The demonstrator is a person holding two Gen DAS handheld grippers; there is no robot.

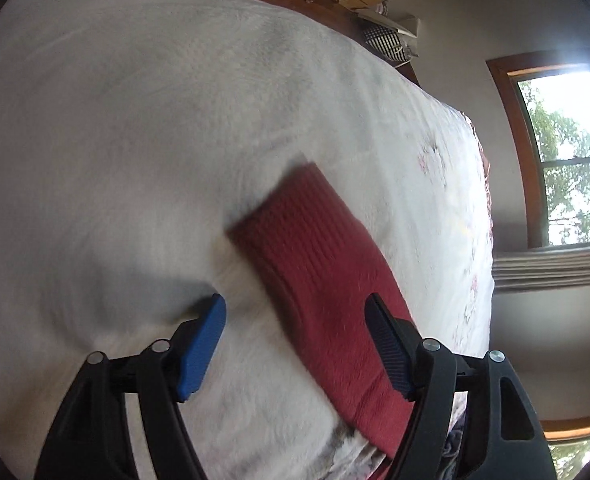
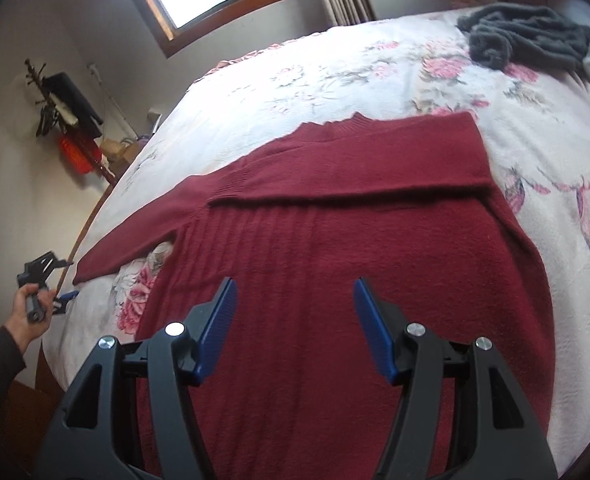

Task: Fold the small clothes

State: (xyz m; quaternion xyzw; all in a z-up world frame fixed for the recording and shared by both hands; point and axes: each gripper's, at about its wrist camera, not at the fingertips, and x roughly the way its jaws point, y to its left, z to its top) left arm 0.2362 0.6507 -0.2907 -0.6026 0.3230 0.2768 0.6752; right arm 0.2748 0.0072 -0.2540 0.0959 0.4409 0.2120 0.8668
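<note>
**Left gripper at the sleeve cuff; sleeve runs away from it along the bed edge**

Left gripper (image 1: 295, 344): fingers spread apart, nothing between them. It sits low over the bedspread (image 1: 135, 140), and the outstretched sleeve (image 1: 319, 264) of the dark red sweater (image 2: 335, 248) passes under the right-hand finger rather than through the gap. The sleeve's long axis leads forward and slightly left from your tool. From the right wrist view, your left hand (image 2: 29, 308) holds that gripper just off the sleeve's cuff end, at the bed's edge.

Right gripper (image 2: 295, 320): fingers also apart and empty, hovering over the sweater's ribbed body, nearer the hem than the neck. The sweater lies flat on the floral bedspread. Its far sleeve is already folded across the chest, forming a straight band; the near-left sleeve lies unfolded, sticking out sideways from the body.

Judgement: the left tool is the closer one to the cuff, so the sleeve fold is yours on that side. You'd want the cuff centred between the fingers first; at present it lies off to one side.

A grey knitted garment (image 2: 527, 36) lies bunched well beyond the sweater's neck, near the bed's far corner.
</note>
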